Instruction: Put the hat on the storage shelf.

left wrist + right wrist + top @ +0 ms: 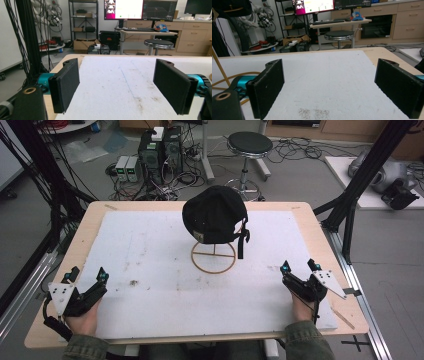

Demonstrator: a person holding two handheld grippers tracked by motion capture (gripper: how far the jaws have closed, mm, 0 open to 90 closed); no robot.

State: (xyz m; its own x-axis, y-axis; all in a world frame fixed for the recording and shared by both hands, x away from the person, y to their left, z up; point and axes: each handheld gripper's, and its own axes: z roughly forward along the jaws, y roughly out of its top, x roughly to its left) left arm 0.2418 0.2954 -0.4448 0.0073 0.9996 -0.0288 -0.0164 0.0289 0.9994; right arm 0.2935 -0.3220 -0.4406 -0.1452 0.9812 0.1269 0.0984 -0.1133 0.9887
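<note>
We see a black cap (215, 215) perched on a thin wooden wire stand (214, 256) near the middle of the desk (310, 220), on the white foam sheet (150, 250) that covers most of it. A strap hangs down the cap's right side. The left gripper (88, 276) rests at the near left corner of the sheet, held in a hand (82, 320), its fingers (64, 83) spread wide with nothing between them. The right gripper (300, 266) sits at the near right edge, well apart from the cap, and its fingers (267, 86) also stand wide and empty. Both point away from us across the sheet. A round stool (249, 142) stands on the floor beyond the desk.
</note>
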